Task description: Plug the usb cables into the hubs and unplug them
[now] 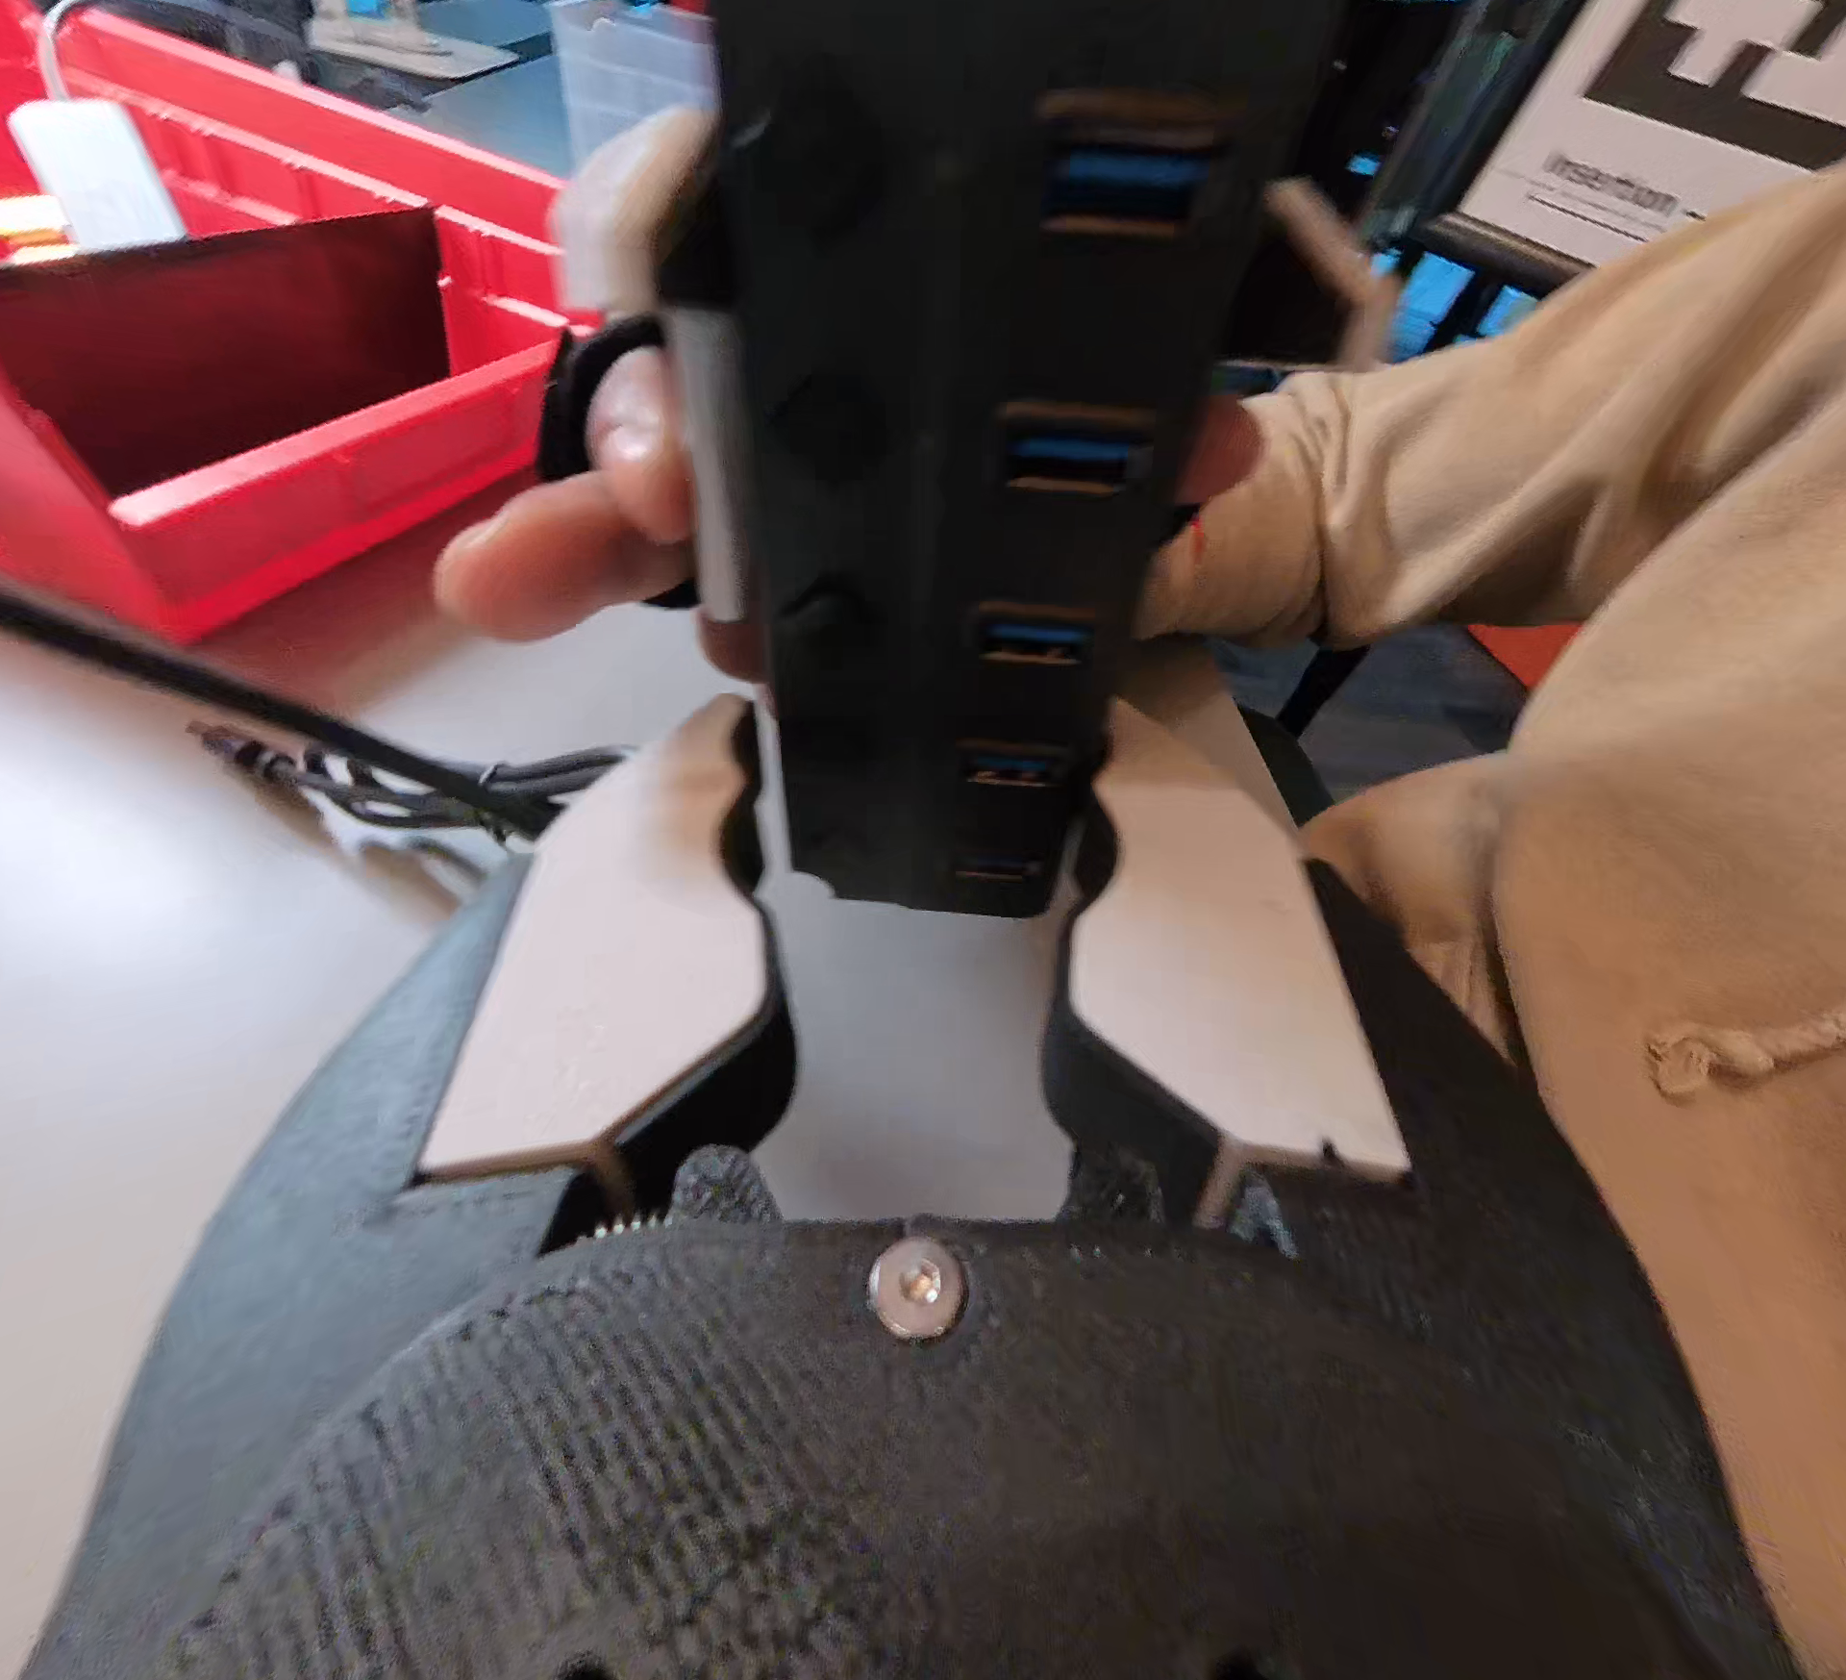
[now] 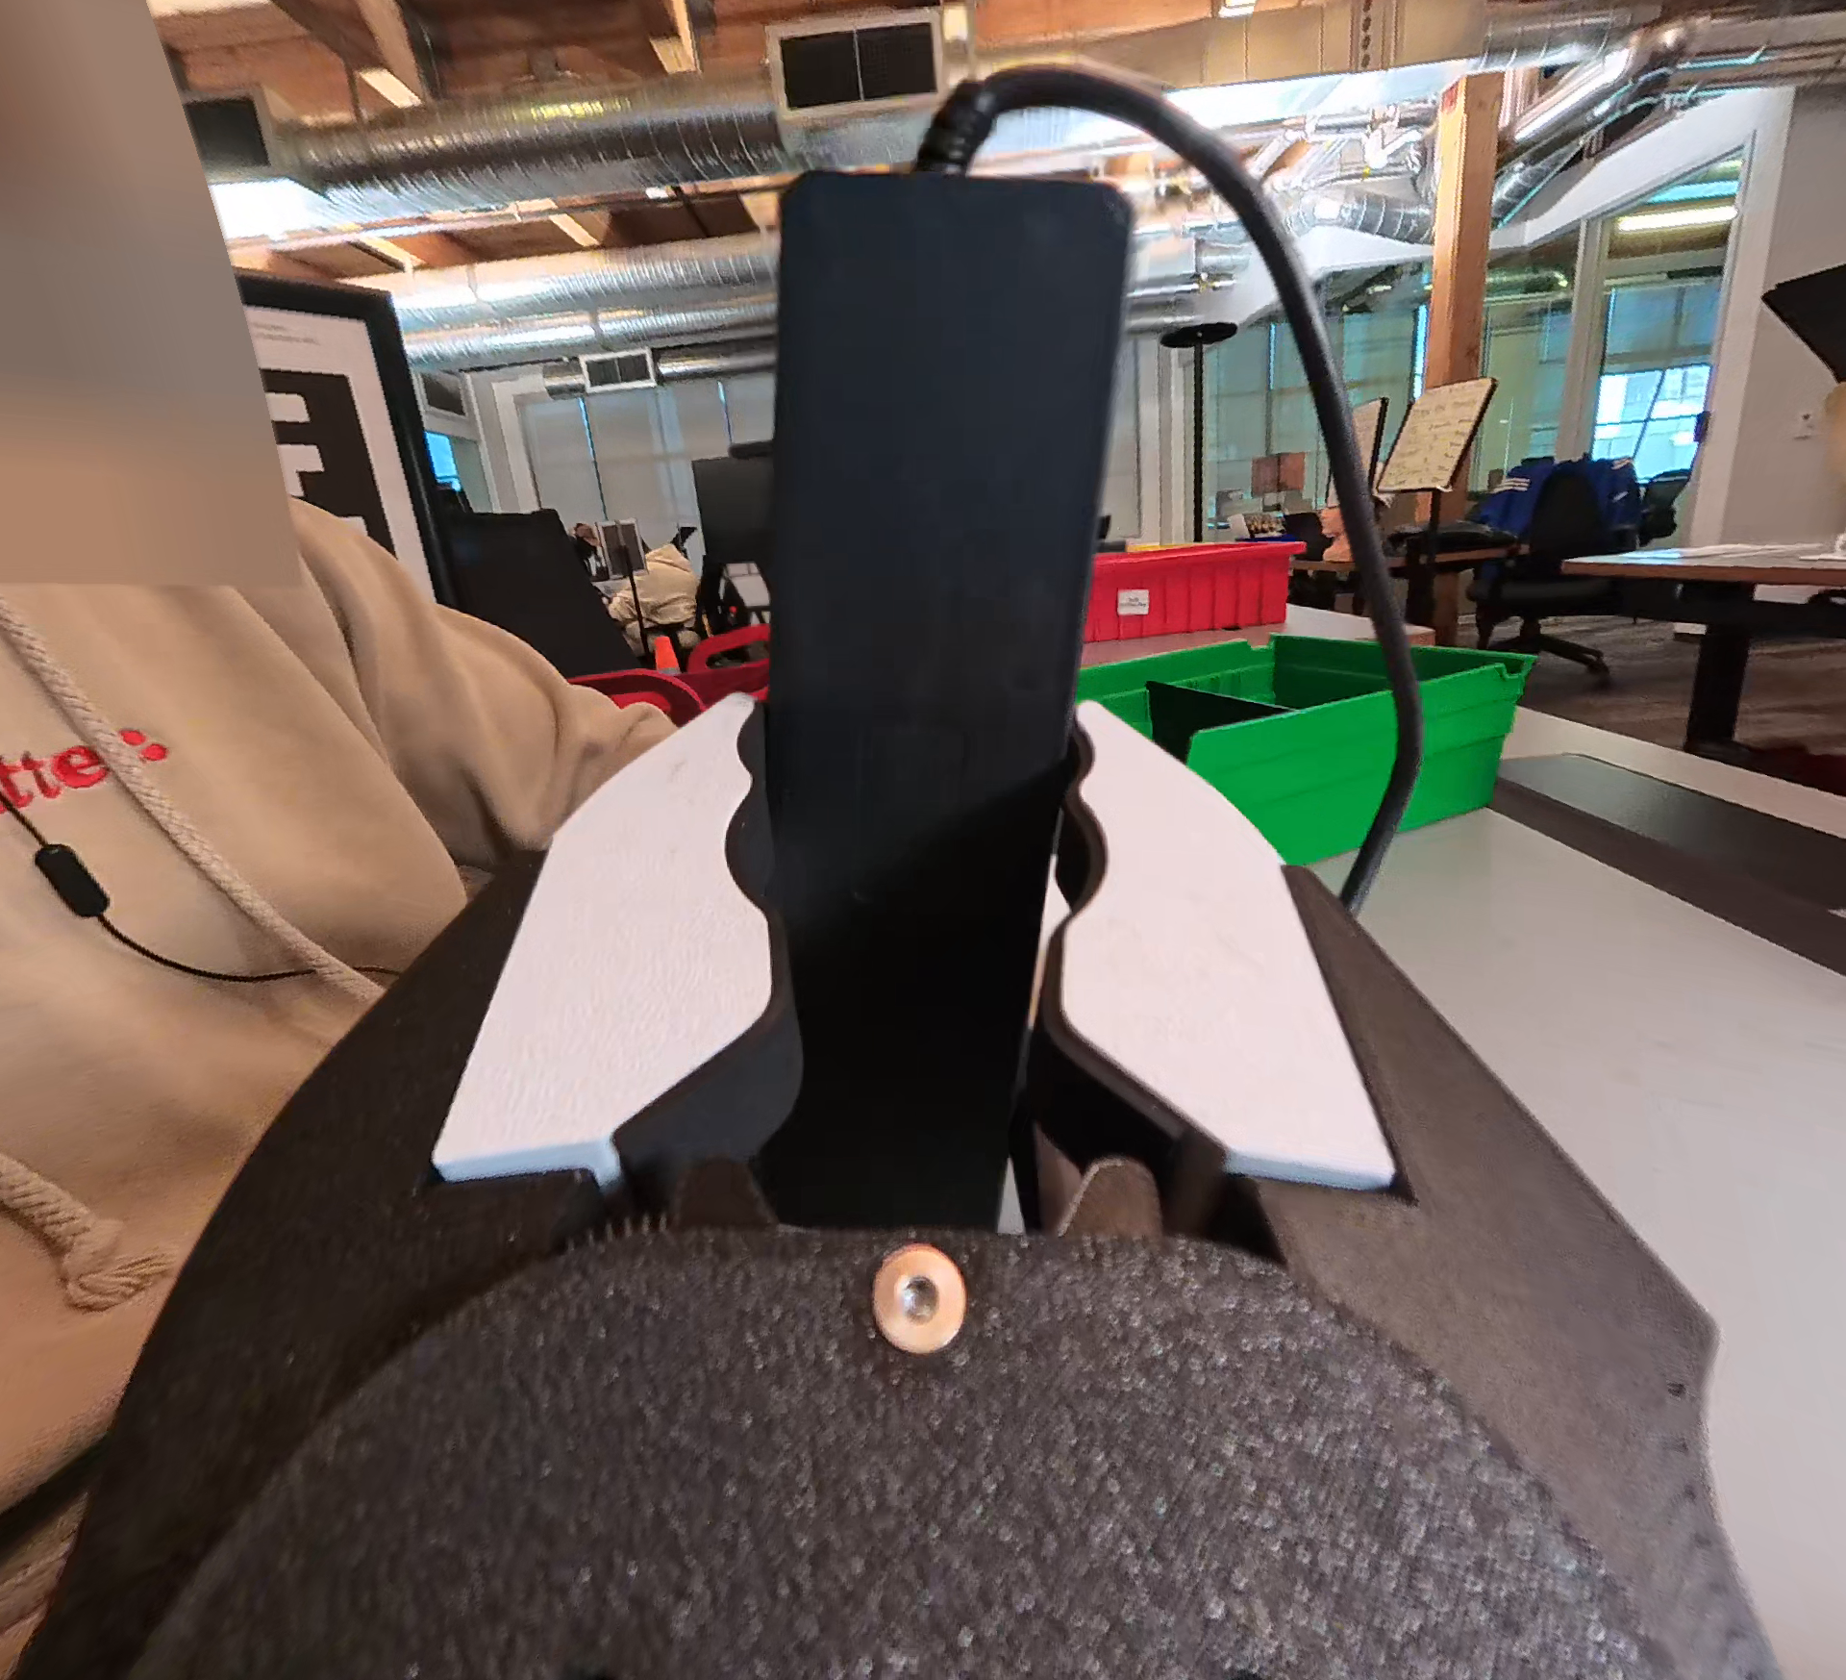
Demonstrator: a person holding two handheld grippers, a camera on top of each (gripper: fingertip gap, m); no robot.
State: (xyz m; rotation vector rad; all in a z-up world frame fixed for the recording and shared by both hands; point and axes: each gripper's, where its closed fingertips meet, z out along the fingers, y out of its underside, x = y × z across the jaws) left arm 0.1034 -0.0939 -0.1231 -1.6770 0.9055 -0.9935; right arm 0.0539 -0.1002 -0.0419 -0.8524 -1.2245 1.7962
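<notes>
Up close: a long black USB hub [image 1: 929, 473] with a row of blue ports down its face, upright, lower end wedged between the left gripper [image 1: 924, 793] fingertips. Jaws part-open, closed just to the hub's width, both white fingers [image 1: 619, 963] touching its sides. Behind the hub, a hand [image 1: 579, 513] on the other gripper, beige sleeve [image 1: 1558, 453] to the right. Further left, a loose black cable [image 1: 330, 743] on the pale table [image 1: 150, 983] and a red bin [image 1: 300, 353].

Seen from the right wrist: the hub's plain black back [image 2: 939, 533] standing tall, clamped in the right gripper [image 2: 914, 793], jaws likewise narrowed onto it. Black cord [image 2: 1339, 433] arching from the hub's top down to the right. Beyond, a green bin [image 2: 1339, 733].
</notes>
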